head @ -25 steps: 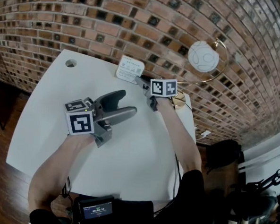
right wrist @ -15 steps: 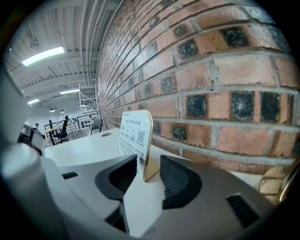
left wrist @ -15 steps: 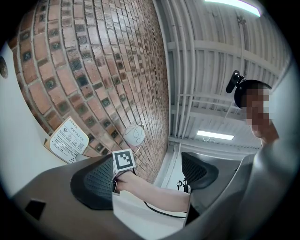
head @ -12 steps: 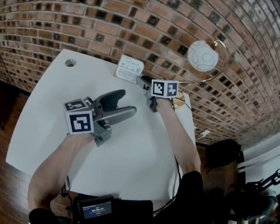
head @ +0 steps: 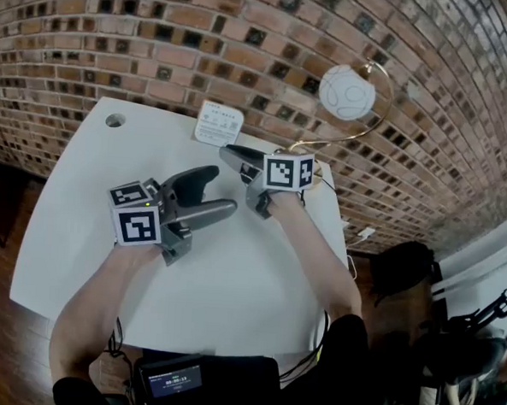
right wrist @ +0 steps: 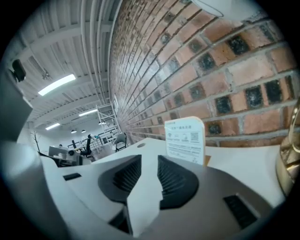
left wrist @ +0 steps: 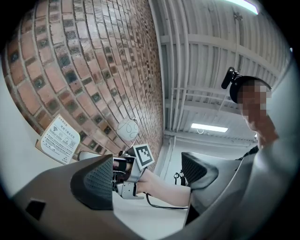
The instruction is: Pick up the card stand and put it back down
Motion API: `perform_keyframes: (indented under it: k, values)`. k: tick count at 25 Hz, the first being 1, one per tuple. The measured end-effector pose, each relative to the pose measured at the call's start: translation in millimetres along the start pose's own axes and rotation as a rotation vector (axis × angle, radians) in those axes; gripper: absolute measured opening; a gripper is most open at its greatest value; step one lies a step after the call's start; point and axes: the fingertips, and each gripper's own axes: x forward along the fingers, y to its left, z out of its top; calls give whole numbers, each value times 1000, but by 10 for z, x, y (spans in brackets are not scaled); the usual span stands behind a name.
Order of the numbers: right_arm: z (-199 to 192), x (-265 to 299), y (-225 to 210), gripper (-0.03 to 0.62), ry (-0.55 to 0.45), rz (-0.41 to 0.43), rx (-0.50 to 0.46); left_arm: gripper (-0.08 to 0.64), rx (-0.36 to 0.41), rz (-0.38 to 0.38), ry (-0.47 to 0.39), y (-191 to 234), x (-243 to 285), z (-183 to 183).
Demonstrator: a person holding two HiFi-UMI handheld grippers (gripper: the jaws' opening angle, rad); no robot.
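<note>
Over the smooth white table the left gripper hangs wide open and empty. The right gripper has its ribbed pads closing on nothing, short of the card stand. That thin printed card stands upright by the brick wall, seemingly on a small brown base, ungripped; any lift needs the jaws reopened astride it.

table white | wall red-brown brick | card stand white, printed | lamp white, gold
</note>
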Motion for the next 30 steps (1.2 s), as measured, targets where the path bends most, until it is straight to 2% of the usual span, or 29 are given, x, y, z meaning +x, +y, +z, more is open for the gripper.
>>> perform_keyframes:
  k: [6, 8, 19, 25, 30]
  values:
    - [-4, -134, 632, 98, -25, 191, -5, 453, 29, -16, 42, -56, 48, -79]
    - [-11, -183, 761, 77, -29, 222, -23, 453, 31, -22, 45, -66, 48, -82]
    - [-66, -394, 845, 63, -47, 224, 7, 451, 74, -77, 101, -270, 105, -194]
    - [-53, -545, 946, 34, -78, 214, 6, 451, 67, -130, 117, -419, 126, -204]
    - [-13, -715, 1150, 34, -108, 235, 3, 451, 92, -190, 132, -679, 121, -194]
